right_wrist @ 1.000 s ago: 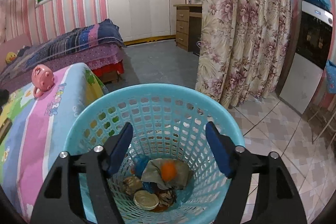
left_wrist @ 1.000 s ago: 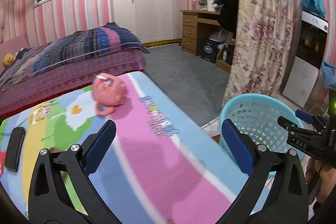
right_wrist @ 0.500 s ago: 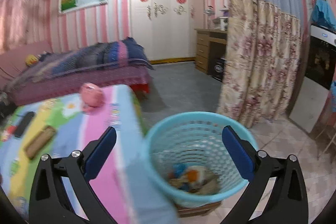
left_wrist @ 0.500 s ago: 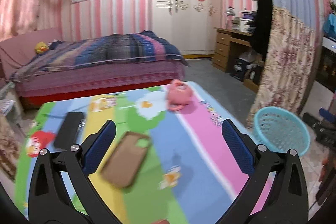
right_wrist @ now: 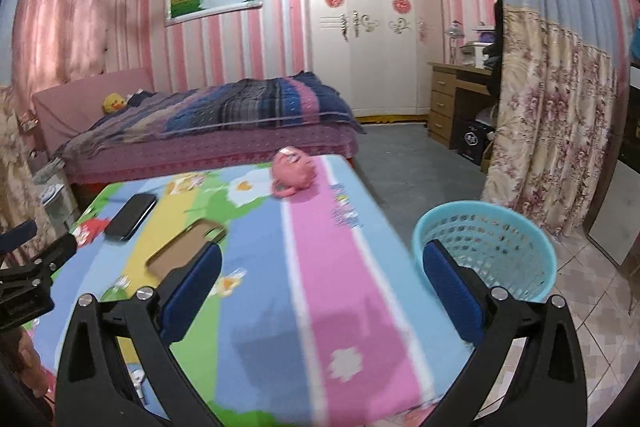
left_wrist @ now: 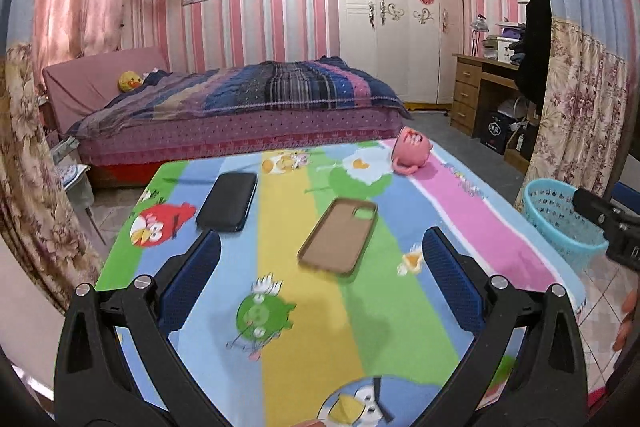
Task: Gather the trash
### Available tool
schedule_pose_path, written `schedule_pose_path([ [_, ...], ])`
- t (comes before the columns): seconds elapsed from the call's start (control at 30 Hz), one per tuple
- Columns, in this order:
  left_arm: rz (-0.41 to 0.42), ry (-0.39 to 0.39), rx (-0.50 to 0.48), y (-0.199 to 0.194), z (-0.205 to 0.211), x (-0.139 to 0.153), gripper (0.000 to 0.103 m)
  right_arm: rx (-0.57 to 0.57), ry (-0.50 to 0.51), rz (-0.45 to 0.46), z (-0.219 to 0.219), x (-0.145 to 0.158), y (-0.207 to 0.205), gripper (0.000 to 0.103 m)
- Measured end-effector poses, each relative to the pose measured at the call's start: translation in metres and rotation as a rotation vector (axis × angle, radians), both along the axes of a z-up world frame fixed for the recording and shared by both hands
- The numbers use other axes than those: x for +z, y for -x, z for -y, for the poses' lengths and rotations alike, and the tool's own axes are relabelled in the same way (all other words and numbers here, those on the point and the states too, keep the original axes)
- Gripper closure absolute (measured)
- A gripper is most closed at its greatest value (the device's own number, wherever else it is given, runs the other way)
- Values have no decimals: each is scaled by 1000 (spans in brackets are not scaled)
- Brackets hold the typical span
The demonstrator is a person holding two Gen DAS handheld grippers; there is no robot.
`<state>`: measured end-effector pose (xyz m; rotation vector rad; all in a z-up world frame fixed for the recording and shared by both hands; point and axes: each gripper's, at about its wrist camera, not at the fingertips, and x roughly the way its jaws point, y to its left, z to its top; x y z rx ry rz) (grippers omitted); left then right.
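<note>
Pink-striped bedroom: both the left gripper [left_wrist: 320, 283] and right gripper [right_wrist: 322, 285], jaws wide and empty, have swung from the turquoise plastic mesh basket [right_wrist: 486, 247] back over the cartoon-print table [left_wrist: 400, 307], suggesting a drop-off is done.

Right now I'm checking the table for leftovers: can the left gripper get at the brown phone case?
Probably yes. The left gripper stands open and empty, and the brown phone case lies flat on the table just ahead of its fingers, with nothing between. The black phone lies apart from it.
</note>
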<state>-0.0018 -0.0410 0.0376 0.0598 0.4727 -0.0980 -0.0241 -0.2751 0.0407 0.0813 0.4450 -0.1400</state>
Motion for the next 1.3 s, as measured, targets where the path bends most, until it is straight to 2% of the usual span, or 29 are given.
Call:
schedule_pose_path([
  [0.17,-9,13,15,10,-9,-9,5,31,49,12,-30,-9,13,5],
  [0.37,-18,32,18,13,-15,-15,5,53,73,18,-42,-20,15,5],
  [0.53,-34,39,28,7,-17,-20,5,62,67,15,-45,-22,12,5],
  [0.67,-54,36,16,4,-17,-24,5,70,100,27,-53,-23,12,5],
  [0.93,-27,22,48,5,-17,-22,5,79,102,29,-55,-24,10,5],
  [1.3,-24,22,24,3,-12,-22,5,59,85,17,-49,-25,9,5],
])
